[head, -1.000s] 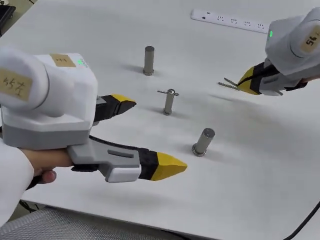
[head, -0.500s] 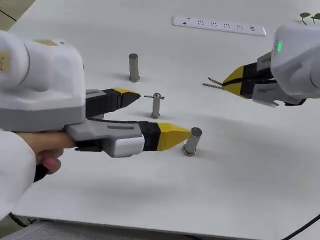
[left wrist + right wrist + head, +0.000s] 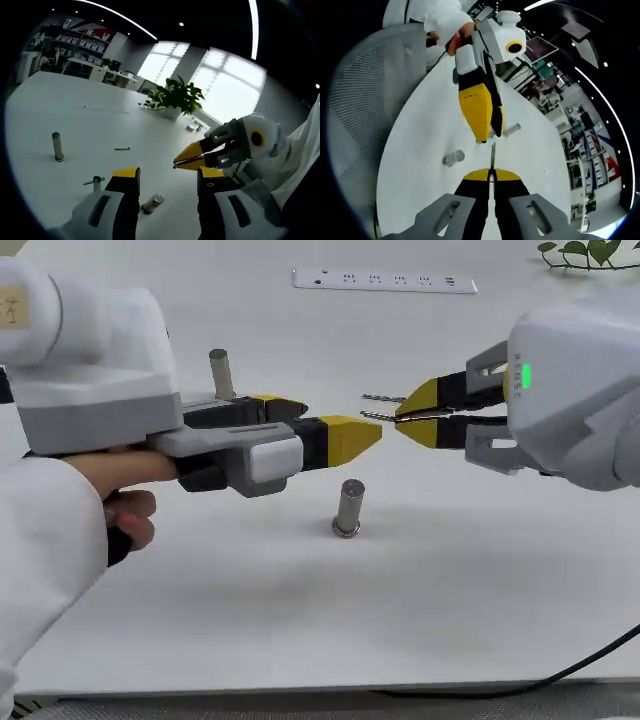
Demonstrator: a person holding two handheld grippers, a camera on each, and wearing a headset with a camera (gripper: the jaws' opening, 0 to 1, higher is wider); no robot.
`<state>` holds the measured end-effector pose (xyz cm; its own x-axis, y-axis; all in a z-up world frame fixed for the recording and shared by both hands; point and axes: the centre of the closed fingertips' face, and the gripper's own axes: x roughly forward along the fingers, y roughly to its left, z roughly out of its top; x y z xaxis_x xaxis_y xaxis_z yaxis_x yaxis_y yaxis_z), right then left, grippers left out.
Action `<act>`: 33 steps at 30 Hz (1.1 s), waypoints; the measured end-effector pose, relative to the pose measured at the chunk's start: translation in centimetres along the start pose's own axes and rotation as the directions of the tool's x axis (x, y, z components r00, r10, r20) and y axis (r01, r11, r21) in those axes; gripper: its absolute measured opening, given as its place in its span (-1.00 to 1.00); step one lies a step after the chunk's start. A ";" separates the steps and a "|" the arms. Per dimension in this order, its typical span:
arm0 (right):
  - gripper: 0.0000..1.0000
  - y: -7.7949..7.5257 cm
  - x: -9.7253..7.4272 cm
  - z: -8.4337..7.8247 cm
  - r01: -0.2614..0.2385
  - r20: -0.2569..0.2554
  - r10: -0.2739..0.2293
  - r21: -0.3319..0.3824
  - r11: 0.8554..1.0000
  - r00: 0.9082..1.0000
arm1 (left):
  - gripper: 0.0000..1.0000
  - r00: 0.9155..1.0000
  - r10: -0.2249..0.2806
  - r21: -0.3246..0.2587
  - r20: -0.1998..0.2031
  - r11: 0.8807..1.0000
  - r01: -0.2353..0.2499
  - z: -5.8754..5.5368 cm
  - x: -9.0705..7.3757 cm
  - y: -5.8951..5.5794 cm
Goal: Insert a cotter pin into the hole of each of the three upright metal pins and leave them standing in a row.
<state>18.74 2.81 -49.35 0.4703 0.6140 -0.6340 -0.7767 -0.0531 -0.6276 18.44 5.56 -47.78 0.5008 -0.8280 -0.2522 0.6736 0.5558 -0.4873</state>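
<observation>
Near the table's front stands a plain upright metal pin (image 3: 348, 508); a second one (image 3: 219, 370) stands at the back left. In the left gripper view, the middle pin (image 3: 97, 183) carries a cotter pin through its top, between the far pin (image 3: 57, 146) and the near pin (image 3: 152, 202). My right gripper (image 3: 408, 420) is shut on a cotter pin (image 3: 376, 418) that points left. My left gripper (image 3: 335, 420) is open and faces it, tips a few centimetres apart, above the near pin. The held cotter pin (image 3: 492, 156) points at the left gripper (image 3: 481, 112).
A loose cotter pin (image 3: 383, 398) lies on the white table behind the grippers. A power strip (image 3: 385, 281) lies at the far edge, with a plant (image 3: 590, 252) at the back right. A black cable (image 3: 560, 672) crosses the front right corner.
The right gripper has carried the cotter pin leftward and the left gripper has moved right, so their tips now nearly meet. The head camera has also shifted.
</observation>
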 end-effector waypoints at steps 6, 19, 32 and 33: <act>-1.00 0.5 -0.5 1.6 0.016 0.036 -0.016 -0.009 1.000 0.999 | -0.39 1.000 -0.025 -0.020 -0.018 0.999 0.025 -0.6 0.8 -1.0; -1.00 0.5 -0.8 2.3 0.036 0.046 -0.034 -0.027 0.999 0.998 | -0.77 0.998 -0.051 -0.015 -0.033 0.999 0.050 -0.9 0.9 -1.7; -1.00 0.8 -0.7 2.1 0.040 0.035 -0.038 -0.044 0.998 0.999 | -0.95 0.996 -0.085 -0.051 -0.004 0.995 0.085 -0.3 0.9 -2.3; -1.00 0.8 -0.7 2.2 0.042 0.035 -0.040 -0.044 0.998 0.999 | -0.94 0.996 -0.085 -0.049 -0.006 0.995 0.085 -0.4 0.9 -2.4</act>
<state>16.88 4.01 -48.40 0.4859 0.6430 -0.5920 -0.7372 -0.0622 -0.6728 17.07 3.49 -47.14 0.4383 -0.8727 -0.2150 0.6863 0.4794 -0.5469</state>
